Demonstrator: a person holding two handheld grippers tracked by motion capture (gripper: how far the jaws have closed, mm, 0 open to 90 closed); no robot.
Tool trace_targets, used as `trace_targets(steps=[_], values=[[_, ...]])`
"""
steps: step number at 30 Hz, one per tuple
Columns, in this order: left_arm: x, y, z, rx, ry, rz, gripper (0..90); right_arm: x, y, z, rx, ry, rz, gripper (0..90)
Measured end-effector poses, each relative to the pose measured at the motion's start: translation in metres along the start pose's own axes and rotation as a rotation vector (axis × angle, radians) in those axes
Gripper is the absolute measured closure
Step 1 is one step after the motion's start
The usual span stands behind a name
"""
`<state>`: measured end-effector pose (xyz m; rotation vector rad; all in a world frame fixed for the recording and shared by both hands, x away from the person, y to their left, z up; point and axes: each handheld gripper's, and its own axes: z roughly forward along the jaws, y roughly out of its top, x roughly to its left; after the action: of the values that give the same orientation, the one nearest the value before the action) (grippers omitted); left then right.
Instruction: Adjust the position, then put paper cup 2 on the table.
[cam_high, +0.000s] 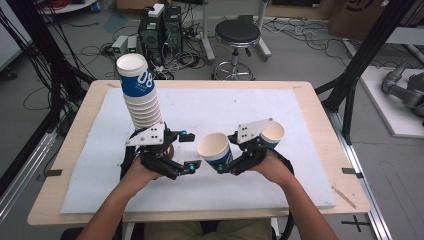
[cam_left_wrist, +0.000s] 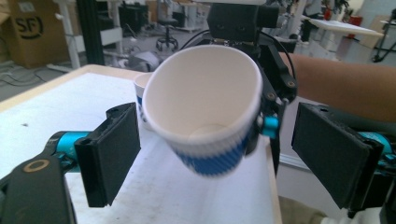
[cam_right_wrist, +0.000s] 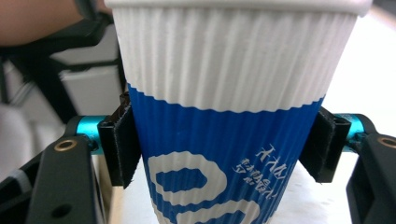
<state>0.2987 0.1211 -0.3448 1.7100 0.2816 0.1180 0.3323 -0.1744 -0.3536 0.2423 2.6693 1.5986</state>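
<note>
left black two-jaw gripper (cam_high: 192, 151): jaws apart, gripping nothing, pointing right | right black two-jaw gripper (cam_high: 223, 167): pads clamped, pointing left | bare forearms entering from below, hands close together

A black stool (cam_high: 237, 35) stands on the grey floor (cam_high: 300, 55) (cables strewn about) beside computer towers (cam_high: 159, 27).

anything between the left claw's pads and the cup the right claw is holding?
No. In the left gripper view the left claw stands open, both pads clear of the cup, with just bare white table cover in the gaps. The right claw grips the cup.
</note>
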Motion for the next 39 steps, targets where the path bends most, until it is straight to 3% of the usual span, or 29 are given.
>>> trace_targets(steps=[4, 6, 7, 12, 13, 14, 15, 16, 20, 24, 29, 39], values=[[-0.002, -0.003, -0.010, -0.029, 0.033, 0.005, 15.4, -0.004, -0.007, -0.014, -0.078, -0.083, 0.020, 26.6], [-0.003, -0.008, -0.021, -0.043, 0.077, 0.011, 15.4, -0.003, -0.010, -0.019, -0.104, -0.114, 0.023, 26.6], [-0.003, -0.008, -0.021, -0.043, 0.077, 0.011, 15.5, -0.003, -0.010, -0.019, -0.104, -0.114, 0.023, 26.6], [-0.005, -0.019, -0.045, -0.048, 0.166, 0.000, 15.5, 0.001, -0.014, -0.028, -0.138, -0.166, 0.032, 26.5], [-0.005, -0.024, -0.056, -0.055, 0.208, 0.000, 15.5, 0.003, -0.016, -0.030, -0.140, -0.184, 0.036, 26.4], [-0.005, -0.024, -0.056, -0.055, 0.208, 0.000, 15.5, 0.004, -0.017, -0.030, -0.146, -0.196, 0.036, 26.4], [-0.005, -0.030, -0.068, -0.072, 0.256, -0.009, 15.5, 0.005, -0.018, -0.031, -0.152, -0.204, 0.041, 26.4], [-0.005, -0.030, -0.068, -0.072, 0.256, -0.009, 15.5, 0.005, -0.018, -0.031, -0.152, -0.204, 0.041, 26.4], [-0.002, -0.045, -0.089, -0.089, 0.385, -0.021, 15.5, 0.005, -0.021, -0.032, -0.155, -0.223, 0.037, 26.3], [0.005, -0.052, -0.103, -0.118, 0.438, -0.041, 15.8, 0.004, -0.021, -0.036, -0.190, -0.239, 0.039, 26.3], [0.010, -0.058, -0.118, -0.131, 0.520, -0.061, 15.8, 0.003, -0.021, -0.037, -0.188, -0.248, 0.039, 26.3], [0.015, -0.059, -0.122, -0.143, 0.561, -0.068, 15.8, 0.005, -0.021, -0.037, -0.184, -0.248, 0.032, 26.3]])
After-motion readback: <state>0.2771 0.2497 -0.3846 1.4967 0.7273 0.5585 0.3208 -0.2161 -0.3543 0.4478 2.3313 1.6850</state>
